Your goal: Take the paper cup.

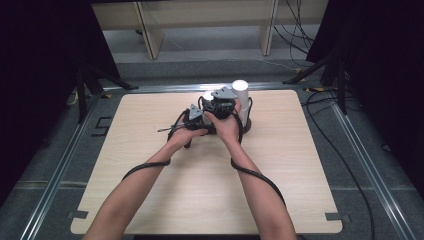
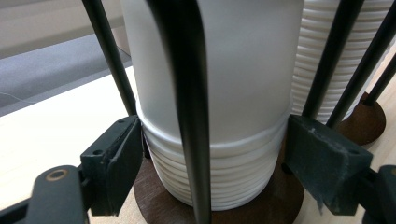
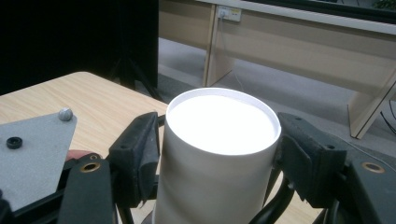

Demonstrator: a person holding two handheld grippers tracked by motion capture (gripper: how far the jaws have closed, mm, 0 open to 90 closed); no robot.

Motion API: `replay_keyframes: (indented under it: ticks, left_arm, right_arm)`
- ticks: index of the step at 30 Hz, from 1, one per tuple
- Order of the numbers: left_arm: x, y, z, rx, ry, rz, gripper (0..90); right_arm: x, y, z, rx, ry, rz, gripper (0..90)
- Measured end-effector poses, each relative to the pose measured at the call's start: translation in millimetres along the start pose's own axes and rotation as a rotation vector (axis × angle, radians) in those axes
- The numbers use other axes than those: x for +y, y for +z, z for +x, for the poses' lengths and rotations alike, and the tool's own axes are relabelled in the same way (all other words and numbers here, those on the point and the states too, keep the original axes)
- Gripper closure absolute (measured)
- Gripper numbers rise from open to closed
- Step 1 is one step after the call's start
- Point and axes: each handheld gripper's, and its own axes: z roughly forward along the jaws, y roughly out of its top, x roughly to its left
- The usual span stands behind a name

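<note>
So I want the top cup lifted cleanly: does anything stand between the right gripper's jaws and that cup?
Nothing visible does. The right gripper has one pad on each side of the top cup near its upturned base, close against its wall.

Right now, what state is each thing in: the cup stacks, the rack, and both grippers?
Near cup stack: upright, upside down, inside the rack.
Far cup stack: upright, on its own base.
Rack: standing on the table, black rods around the cups.
Left gripper: open, jaws either side of the stack's lower rims.
Right gripper: jaws against the top cup.
</note>
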Motion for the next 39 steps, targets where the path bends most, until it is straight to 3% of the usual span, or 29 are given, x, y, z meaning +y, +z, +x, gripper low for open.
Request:
replay_keyframes:
  ticks: [4, 6, 8, 9, 10, 11, 13, 15, 16, 19, 21, 22, 25, 26, 30, 33, 34, 39]
  left_arm:
    - [0.0, 0.1, -0.2, 0.001, 0.003, 0.003, 19.9]
    - [0.0, 0.1, -0.4, 0.002, 0.000, 0.004, 19.9]
    - [0.0, 0.3, -0.4, 0.002, 0.002, 0.005, 19.9]
    - [0.0, 0.3, -0.5, 0.003, 0.001, 0.005, 19.9]
    - [0.0, 0.3, -0.6, 0.003, 0.001, 0.006, 19.9]
    - [0.0, 0.2, -0.6, 0.003, 0.001, 0.006, 19.9]
    - [0.1, 0.2, -0.1, 0.010, -0.003, 0.008, 19.8]
    - [-0.2, 0.5, 0.7, 0.012, -0.010, 0.002, 20.4]
    - [-0.3, 0.2, 0.9, 0.009, -0.005, 0.003, 20.6]
    - [0.1, -0.2, 0.5, 0.009, -0.001, 0.005, 20.6]
    - [0.0, 0.1, -0.4, 0.007, 0.001, 0.005, 20.4]
    - [0.1, 0.2, -0.7, 0.006, 0.006, 0.007, 20.2]
    - [0.5, 0.1, -1.4, 0.004, 0.004, 0.001, 20.0]
    - [0.7, -0.1, -1.5, 0.004, 0.001, -0.002, 20.2]
    - [1.3, -0.3, -0.1, 0.001, 0.019, 0.000, 20.5]
    - [1.3, -0.1, -0.8, 0.005, 0.015, -0.001, 20.5]
    - [1.2, -0.1, -0.8, 0.006, 0.016, -0.001, 20.5]
    - [0.7, -0.6, -0.3, 0.006, 0.026, 0.004, 20.8]
  right_arm:
    - [-0.2, -1.6, -1.2, 0.007, 0.035, -0.010, 35.1]
    - [1.4, -3.5, -1.9, 0.003, 0.023, -0.016, 35.6]
    - [2.4, -4.8, -0.4, 0.011, 0.047, -0.014, 35.9]
    - [4.0, -5.8, -2.5, 0.006, 0.018, -0.029, 36.2]
    - [7.4, -8.8, -1.5, 0.014, 0.048, -0.034, 36.8]
    - [9.2, -10.4, -1.5, 0.018, 0.044, -0.037, 37.2]
    - [12.7, -13.7, -2.1, 0.025, 0.038, -0.049, 43.2]
    - [15.4, -18.0, -2.9, 0.019, 0.052, -0.073, 56.0]
    - [16.4, -18.0, -5.1, 0.015, 0.026, -0.084, 55.7]
    - [17.1, -17.2, -6.8, 0.001, 0.012, -0.047, 50.6]
    - [17.4, -16.5, -5.0, 0.020, 0.047, -0.038, 44.8]
    - [17.6, -15.7, -5.9, 0.012, 0.023, -0.037, 42.4]
    - [15.9, -11.5, -4.2, 0.010, 0.059, -0.008, 37.4]
    - [15.6, -9.6, -5.4, 0.008, 0.033, -0.008, 36.2]
    - [14.0, -5.4, -1.5, 0.001, 0.071, 0.014, 35.3]
    - [11.0, -0.8, 0.9, -0.018, 0.041, 0.031, 34.8]
    - [10.2, -0.1, 1.4, -0.014, 0.056, 0.038, 34.4]
    - [9.3, 2.0, -0.2, -0.016, 0.029, 0.043, 34.1]
